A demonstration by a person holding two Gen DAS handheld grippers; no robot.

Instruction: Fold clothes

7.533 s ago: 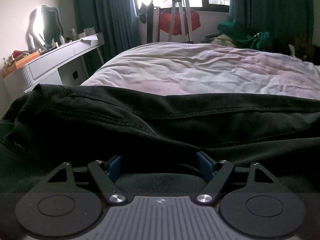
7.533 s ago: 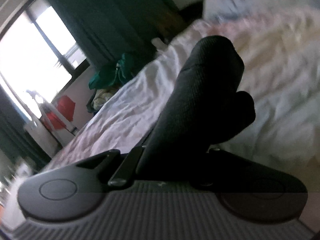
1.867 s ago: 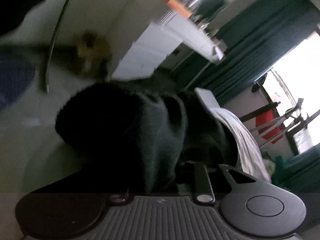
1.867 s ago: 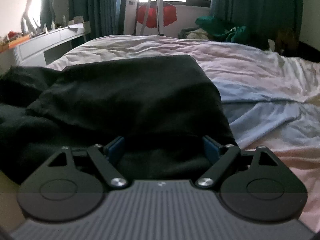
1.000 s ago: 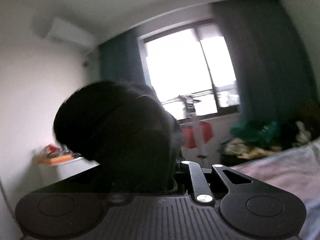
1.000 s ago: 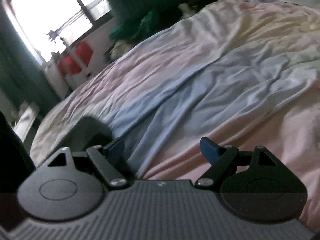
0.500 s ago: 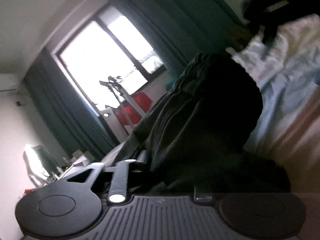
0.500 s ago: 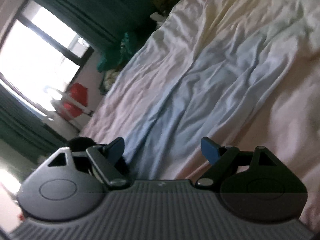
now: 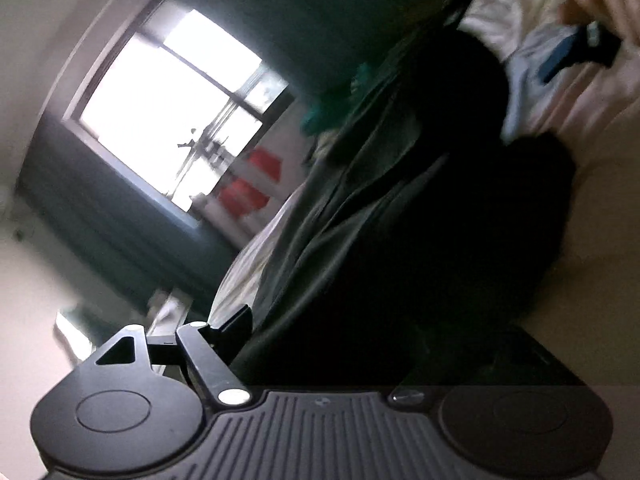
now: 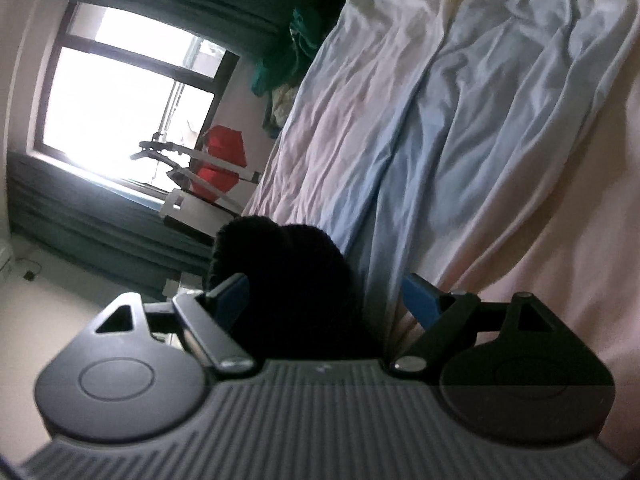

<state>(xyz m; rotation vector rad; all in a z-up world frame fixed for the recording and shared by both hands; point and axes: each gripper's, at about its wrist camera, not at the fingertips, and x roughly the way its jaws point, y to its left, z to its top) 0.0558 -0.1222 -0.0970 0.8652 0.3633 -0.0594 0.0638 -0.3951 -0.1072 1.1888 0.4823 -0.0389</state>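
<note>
Black garment (image 9: 400,208), bunched in dark heavy folds with seams showing, lies heaped on the pastel bedsheet (image 10: 460,128). Left tongs (image 9: 320,332) are opening, cloth between them; right tongs (image 10: 324,300) stand wide, a dark fold between, unpinched.

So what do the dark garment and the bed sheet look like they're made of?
Dark garment: looks like thick matte woven cloth, maybe denim or heavy cotton; stitched seams and stiff, broad folds. Bed sheet: thin, soft cotton-like fabric, pastel pink, blue and cream, matte with many fine creases. Neither is certain from the look alone.
</note>
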